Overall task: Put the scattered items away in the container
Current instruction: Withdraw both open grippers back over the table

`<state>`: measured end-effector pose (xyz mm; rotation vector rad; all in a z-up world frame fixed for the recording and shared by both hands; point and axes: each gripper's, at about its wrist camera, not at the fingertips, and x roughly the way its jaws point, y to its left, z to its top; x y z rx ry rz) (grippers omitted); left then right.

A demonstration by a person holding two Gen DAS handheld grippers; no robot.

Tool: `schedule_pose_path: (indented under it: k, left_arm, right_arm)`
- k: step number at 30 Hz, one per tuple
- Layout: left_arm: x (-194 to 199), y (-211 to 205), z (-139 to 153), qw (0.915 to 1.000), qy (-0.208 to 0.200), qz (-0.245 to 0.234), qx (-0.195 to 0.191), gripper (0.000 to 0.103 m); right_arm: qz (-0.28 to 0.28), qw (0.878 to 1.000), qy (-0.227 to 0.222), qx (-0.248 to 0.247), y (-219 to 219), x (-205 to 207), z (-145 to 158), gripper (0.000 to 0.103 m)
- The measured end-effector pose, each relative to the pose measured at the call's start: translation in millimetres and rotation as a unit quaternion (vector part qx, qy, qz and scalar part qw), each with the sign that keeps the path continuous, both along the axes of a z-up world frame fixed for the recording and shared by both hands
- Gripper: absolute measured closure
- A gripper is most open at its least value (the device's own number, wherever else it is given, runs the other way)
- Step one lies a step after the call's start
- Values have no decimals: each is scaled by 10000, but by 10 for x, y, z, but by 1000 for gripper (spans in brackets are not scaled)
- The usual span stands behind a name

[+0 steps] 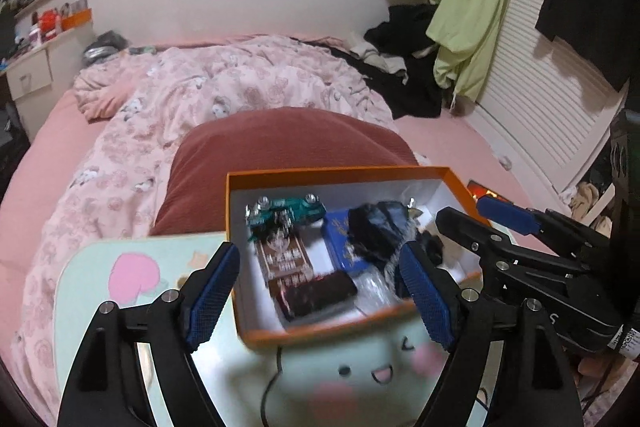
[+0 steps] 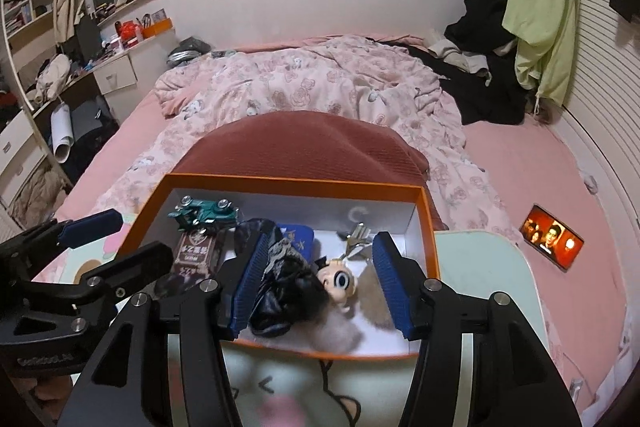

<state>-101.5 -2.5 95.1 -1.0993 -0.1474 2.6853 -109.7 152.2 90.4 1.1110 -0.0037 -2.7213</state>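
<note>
Orange box (image 1: 452, 171) sits on a pale green worktop (image 1: 100, 267), already holding a toy car (image 1: 280, 213), a blue card (image 1: 344, 243) and a black pouch (image 2: 276, 291). Both the left tongs (image 1: 320, 291) and the right tongs (image 2: 320, 279) stand wide and empty over it, so the sensible move is to lift clear without snagging the pouch. Only the right view shows a big-eyed doll (image 2: 340, 281) and a lit phone (image 2: 552, 237) on the bed
</note>
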Motion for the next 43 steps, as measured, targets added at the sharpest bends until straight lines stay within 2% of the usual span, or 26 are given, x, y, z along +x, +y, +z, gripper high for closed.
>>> schedule_pose_path:
  k: [2,3,6,7,12,14,15,16,17,18,20,24,43]
  left_arm:
    - [178,6,-57,10000,36,52,-70,12]
    - [246,6,-100,9999,28,80,-123,10]
    - [399,-10,-296,9990,-179,257,-306,9]
    - [421,-13,-375,9986,-272,300,-338,9]
    - [354,30,-765,9930,-789,540,-701,9]
    - [324,71,-846,9884,-844,710,-1045,6]
    - [304,85,-867,9876,-900,690,-1084,0]
    - [296,97,-879,9876,-920,654,-1091,0]
    - [299,101,-884,9874,-902,665,-1118,1]
    - [297,86,-889,9872,-898,716,-1104,0]
    - [283,68,-894,9867,-914,802,-1079,0]
    - [279,91,-891,9849,-916,977,-1095,0]
    - [276,83,-900,9849,-919,979,-1095,0]
  right_arm:
    - [132,9998,100,-115,-4,151,26,47]
    - [199,9996,150,-140,-15,233,26,43]
    - [125,9994,307,50,-24,486,-53,32]
    - [100,9995,300,80,-14,569,-117,32]
    - [-18,9996,-281,105,14,694,-498,32]
    - [-58,9984,-518,223,5,666,-648,32]
    - [-73,9978,-600,273,5,649,-703,32]
    - [-99,9968,-727,316,7,613,-759,32]
    - [-124,9958,-836,344,19,583,-804,29]
    - [-155,9954,-863,377,38,580,-825,16]
    - [-233,9939,-982,445,63,536,-880,0]
    - [-246,9936,-1001,463,79,529,-912,0]
    - [-247,9936,-1006,455,82,534,-906,0]
